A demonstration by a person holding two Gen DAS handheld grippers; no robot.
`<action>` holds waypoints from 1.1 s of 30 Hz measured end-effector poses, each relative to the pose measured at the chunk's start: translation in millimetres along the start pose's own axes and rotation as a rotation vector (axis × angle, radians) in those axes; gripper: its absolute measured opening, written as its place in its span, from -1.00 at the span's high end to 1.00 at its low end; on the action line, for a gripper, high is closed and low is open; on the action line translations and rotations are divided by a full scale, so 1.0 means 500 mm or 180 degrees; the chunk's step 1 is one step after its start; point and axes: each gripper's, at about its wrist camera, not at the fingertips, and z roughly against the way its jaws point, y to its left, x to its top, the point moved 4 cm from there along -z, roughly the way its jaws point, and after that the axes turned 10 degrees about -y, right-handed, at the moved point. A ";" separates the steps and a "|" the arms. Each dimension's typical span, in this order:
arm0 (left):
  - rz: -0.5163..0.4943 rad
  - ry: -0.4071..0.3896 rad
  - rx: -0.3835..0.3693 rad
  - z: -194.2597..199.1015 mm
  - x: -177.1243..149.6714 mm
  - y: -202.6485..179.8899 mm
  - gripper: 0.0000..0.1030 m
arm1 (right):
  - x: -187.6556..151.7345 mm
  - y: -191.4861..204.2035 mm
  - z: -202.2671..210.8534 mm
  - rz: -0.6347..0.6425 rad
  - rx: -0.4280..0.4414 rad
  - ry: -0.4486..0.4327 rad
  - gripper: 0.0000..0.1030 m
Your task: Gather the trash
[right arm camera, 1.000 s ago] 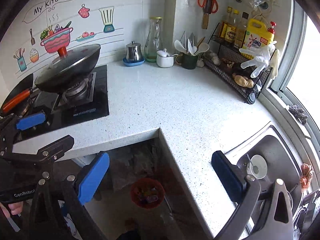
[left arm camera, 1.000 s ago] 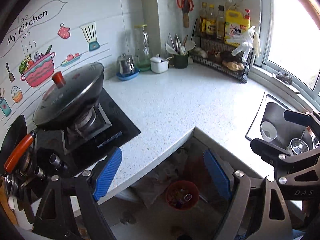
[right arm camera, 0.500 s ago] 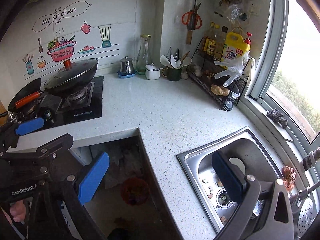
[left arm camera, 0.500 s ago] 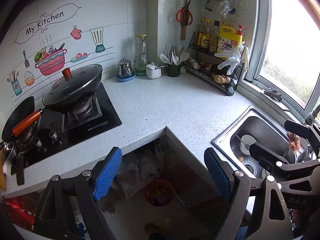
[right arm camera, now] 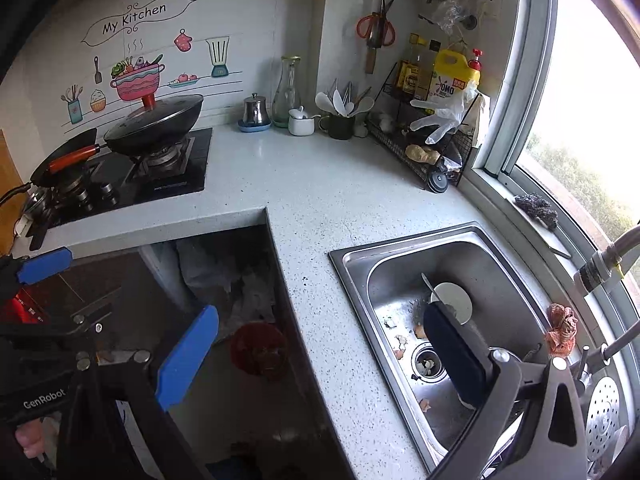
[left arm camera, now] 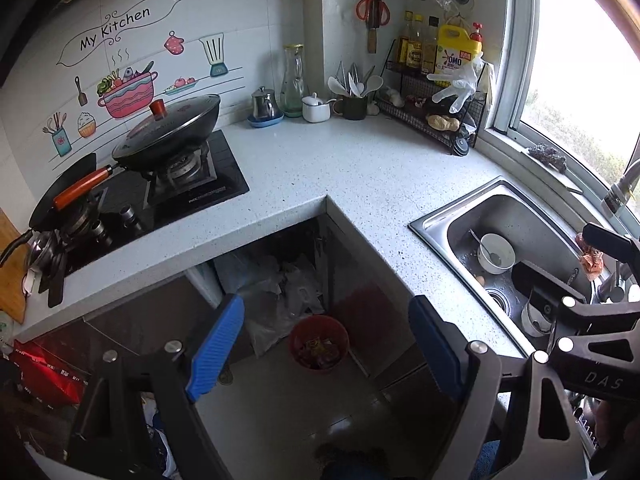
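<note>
Evidently the step in hand is the search: neither tool has taken anything up, and both are held above the kitchen corner, angled downward. The left gripper [left arm camera: 326, 354] stands wide open with nothing between its blue pads, and the right gripper [right arm camera: 320, 356] is likewise spread wide and empty.

The trash seems to lie in two places. Small pale scraps [right arm camera: 400, 342], perhaps eggshell, are scattered on the floor of the sink [right arm camera: 352, 258] around the drain [right arm camera: 428, 364], beside a white bowl [right arm camera: 454, 300] with a spoon in it. On the floor under the counter [left arm camera: 360, 168] sits a red bin [left arm camera: 319, 342] already holding waste, with crumpled plastic bags [left arm camera: 280, 292] behind it.

The next move probably calls for the right gripper to drop into the sink, straddle one scrap, and close gently, since thin shell may crush or slip on wet steel. The bin is the likely destination.
</note>
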 end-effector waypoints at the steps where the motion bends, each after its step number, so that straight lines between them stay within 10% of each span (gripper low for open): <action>1: 0.0005 -0.0007 0.0016 0.003 0.000 -0.001 -0.61 | -0.002 0.002 0.002 -0.0021 0.0006 -0.0007 -0.99; 33: 0.0061 -0.0096 0.0158 0.051 -0.012 0.012 -0.61 | -0.010 0.030 0.025 -0.0028 0.0141 -0.0101 -0.99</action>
